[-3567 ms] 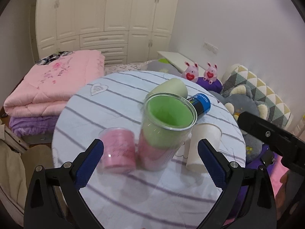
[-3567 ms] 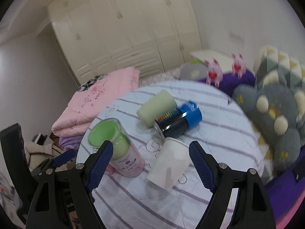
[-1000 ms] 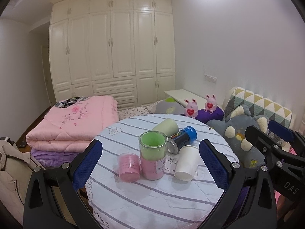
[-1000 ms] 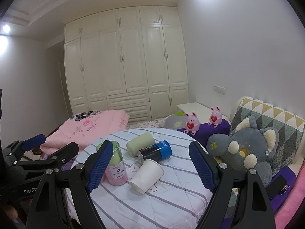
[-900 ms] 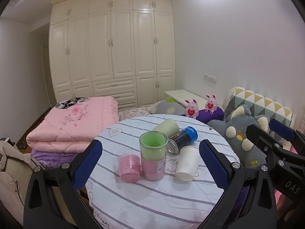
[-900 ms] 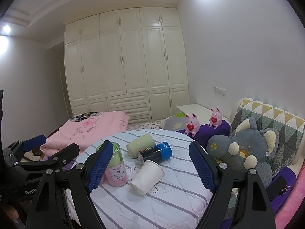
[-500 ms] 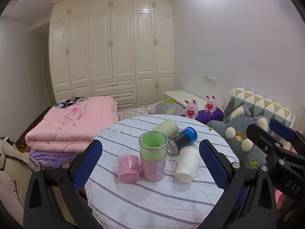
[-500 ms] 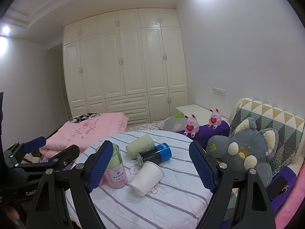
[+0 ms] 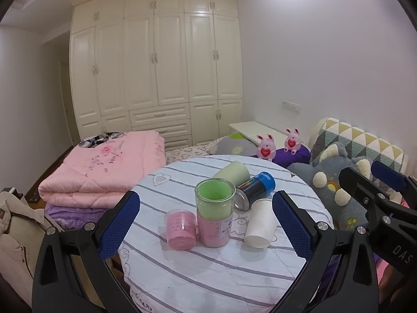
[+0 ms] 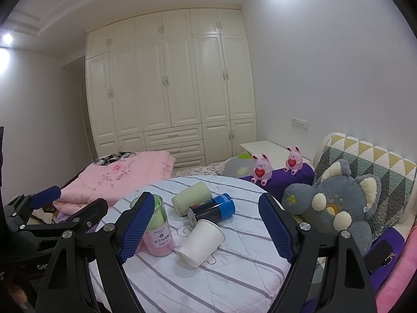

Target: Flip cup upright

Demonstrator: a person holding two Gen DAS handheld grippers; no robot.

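Observation:
A white paper cup (image 9: 259,221) lies tipped on a round table with a striped cloth (image 9: 208,274); it also shows in the right wrist view (image 10: 202,242), mouth toward me. A tall clear cup with green and pink filling (image 9: 214,214) stands upright left of it. A small pink cup (image 9: 181,229) sits upside down further left. My left gripper (image 9: 206,224) is open and empty, held back from the table. My right gripper (image 10: 207,228) is open and empty, also held back.
A pale green cup (image 9: 232,172) and a blue-black can (image 9: 254,190) lie on their sides behind the paper cup. A folded pink quilt (image 9: 104,172) lies left of the table. Plush toys (image 10: 333,203) and cushions sit to the right.
Since 3.6 s ago both grippers have drawn well back from the cups and risen. Over the last second they have barely moved. The cups have not moved.

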